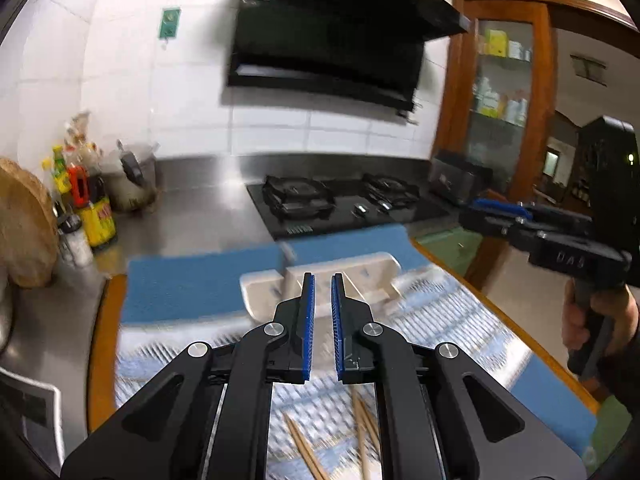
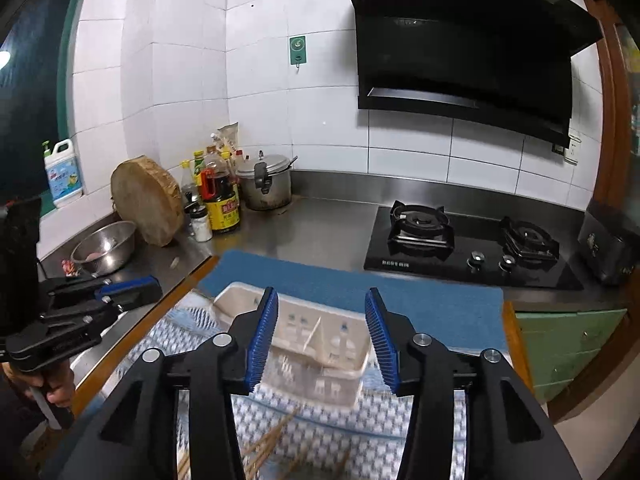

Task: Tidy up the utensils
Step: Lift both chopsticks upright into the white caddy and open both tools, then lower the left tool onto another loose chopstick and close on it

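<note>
Over a checked cloth on the kitchen surface, two hand-held grippers hover above loose chopsticks and a cream utensil tray.

Nearest the cameras, wooden chopsticks (image 1: pixel 362 420) lie scattered on the blue-and-white checked cloth (image 1: pixel 440 312), below and between the fingers of both tools. Left gripper (image 1: pixel 323 280): its blue-padded fingers stand almost together with only a narrow gap, and nothing is between them. Right gripper (image 2: pixel 322 294): its fingers are spread apart and empty, with no chopstick in them. Just beyond both, the cream divided tray (image 2: pixel 320 340) sits on the cloth where it meets a blue mat (image 2: pixel 360 284). Farther back on the steel surface (image 2: pixel 312 224) are a black gas hob (image 2: pixel 472 248), a pressure cooker (image 2: pixel 266 180), sauce bottles (image 2: pixel 220 196) and a round wooden chopping block (image 2: pixel 146 200) leaning on the tiled wall.
</note>
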Demonstrator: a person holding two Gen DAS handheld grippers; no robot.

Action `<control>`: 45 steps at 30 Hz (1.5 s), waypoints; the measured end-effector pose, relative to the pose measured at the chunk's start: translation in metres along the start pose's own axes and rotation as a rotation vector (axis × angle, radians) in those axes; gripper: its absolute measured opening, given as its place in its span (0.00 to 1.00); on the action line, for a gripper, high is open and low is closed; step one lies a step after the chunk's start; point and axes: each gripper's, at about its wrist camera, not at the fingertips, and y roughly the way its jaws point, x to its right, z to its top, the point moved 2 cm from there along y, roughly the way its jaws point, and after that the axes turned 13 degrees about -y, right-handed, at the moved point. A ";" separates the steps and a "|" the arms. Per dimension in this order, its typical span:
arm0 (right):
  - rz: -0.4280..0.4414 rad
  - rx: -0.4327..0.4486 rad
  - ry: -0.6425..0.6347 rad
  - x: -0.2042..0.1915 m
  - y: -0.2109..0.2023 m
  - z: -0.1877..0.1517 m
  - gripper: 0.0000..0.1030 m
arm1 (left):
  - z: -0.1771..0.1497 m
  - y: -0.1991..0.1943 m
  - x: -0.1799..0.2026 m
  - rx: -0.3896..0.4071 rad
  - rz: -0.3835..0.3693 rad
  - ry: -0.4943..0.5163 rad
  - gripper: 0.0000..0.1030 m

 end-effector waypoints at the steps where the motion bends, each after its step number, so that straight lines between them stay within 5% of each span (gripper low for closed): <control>1: 0.009 -0.003 0.004 -0.003 -0.009 -0.008 0.49 | -0.009 -0.002 0.001 -0.019 -0.009 -0.006 0.08; 20: -0.049 -0.157 0.083 -0.043 -0.106 -0.161 0.56 | -0.218 -0.012 0.072 -0.478 -0.272 0.086 0.08; 28: -0.083 -0.201 0.165 -0.037 -0.128 -0.197 0.56 | -0.258 -0.014 0.098 -0.564 -0.343 0.145 0.08; 45: -0.118 -0.226 0.205 -0.029 -0.149 -0.218 0.56 | -0.287 0.005 0.111 -0.582 -0.260 0.204 0.08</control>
